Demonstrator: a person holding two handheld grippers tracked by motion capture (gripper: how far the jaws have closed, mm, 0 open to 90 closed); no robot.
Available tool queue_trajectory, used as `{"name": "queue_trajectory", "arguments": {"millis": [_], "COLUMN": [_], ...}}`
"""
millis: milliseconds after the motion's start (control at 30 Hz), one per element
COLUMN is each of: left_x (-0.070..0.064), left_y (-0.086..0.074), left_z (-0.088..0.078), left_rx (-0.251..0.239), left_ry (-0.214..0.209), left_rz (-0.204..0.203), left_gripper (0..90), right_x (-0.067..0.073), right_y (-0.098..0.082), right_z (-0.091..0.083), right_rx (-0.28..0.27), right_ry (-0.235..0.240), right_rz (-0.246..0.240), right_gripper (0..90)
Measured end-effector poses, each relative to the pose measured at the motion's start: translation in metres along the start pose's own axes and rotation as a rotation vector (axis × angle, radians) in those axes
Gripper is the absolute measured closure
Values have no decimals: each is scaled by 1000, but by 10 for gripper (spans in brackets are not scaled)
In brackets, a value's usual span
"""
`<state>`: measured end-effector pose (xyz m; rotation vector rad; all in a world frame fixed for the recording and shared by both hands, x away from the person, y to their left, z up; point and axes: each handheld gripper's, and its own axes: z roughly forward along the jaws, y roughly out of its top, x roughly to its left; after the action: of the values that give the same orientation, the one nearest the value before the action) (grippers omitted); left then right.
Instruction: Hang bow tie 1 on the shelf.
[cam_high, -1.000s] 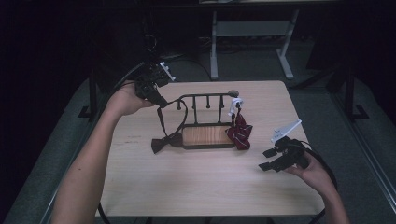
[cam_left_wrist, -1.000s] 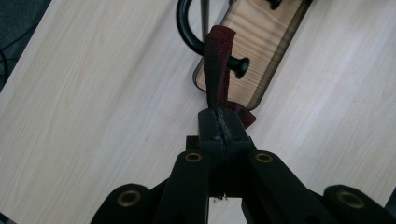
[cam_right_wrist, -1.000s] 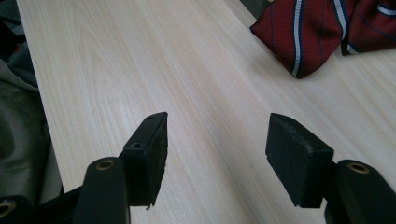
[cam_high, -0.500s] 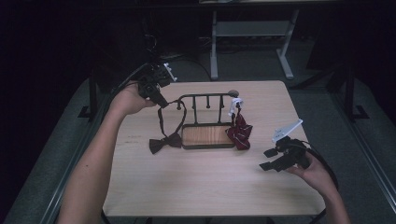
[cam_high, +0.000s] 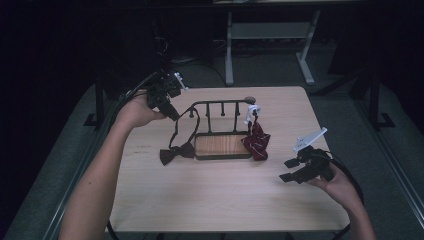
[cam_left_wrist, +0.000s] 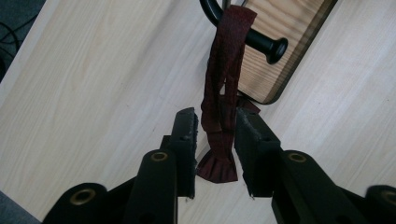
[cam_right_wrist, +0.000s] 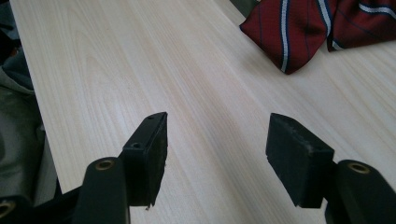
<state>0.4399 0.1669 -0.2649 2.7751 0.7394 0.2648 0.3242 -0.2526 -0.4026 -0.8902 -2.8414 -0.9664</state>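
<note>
Two black jaws of the left gripper (cam_left_wrist: 215, 135) stand slightly parted around the strap of the dark maroon bow tie (cam_high: 175, 151), which loops over the end peg of the black metal rack with a wooden tray base (cam_high: 222, 145) near the table's far left corner. Judging by this, the strap is best seated fully on the peg before withdrawing. The right gripper (cam_high: 295, 170) hovers open near the right edge, just beside the red striped necktie (cam_right_wrist: 299, 28).

Dark bow tie (cam_high: 176, 151) lies on table left of rack (cam_high: 222, 145), strap looped over rack's end; striped red tie (cam_high: 256, 141) droops at right end.
</note>
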Motion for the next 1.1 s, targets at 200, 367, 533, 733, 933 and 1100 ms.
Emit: {"name": "queue_trajectory", "arguments": {"millis": [200,367,533,733,933,1100], "left_x": [-1,-2,-3,-6,-11,-14], "left_y": [-5,-11,-17,-22,-31,-39], "left_z": [0,0,-1,-7,-9,-7], "left_rx": [-12,-27,-23,-29,-30,-36], "left_ry": [2,0,3,9,8,-12], "left_rz": [0,-10,-5,-5,6,-6], "left_gripper": [634,607,583,568,562,560], "right_x": [-2,-3,-4,-4,-5,-6], "right_y": [-3,-4,-3,-3,-4,-5], "right_z": [-1,-1,-1,-1,-1,0], "right_rx": [-4,-5,-9,-9,-10,-5], "right_ry": [-6,-9,-6,-9,-12,-10], "right_rz": [9,18,20,25,30,30], "right_gripper": [382,377,374,374,370,366]}}
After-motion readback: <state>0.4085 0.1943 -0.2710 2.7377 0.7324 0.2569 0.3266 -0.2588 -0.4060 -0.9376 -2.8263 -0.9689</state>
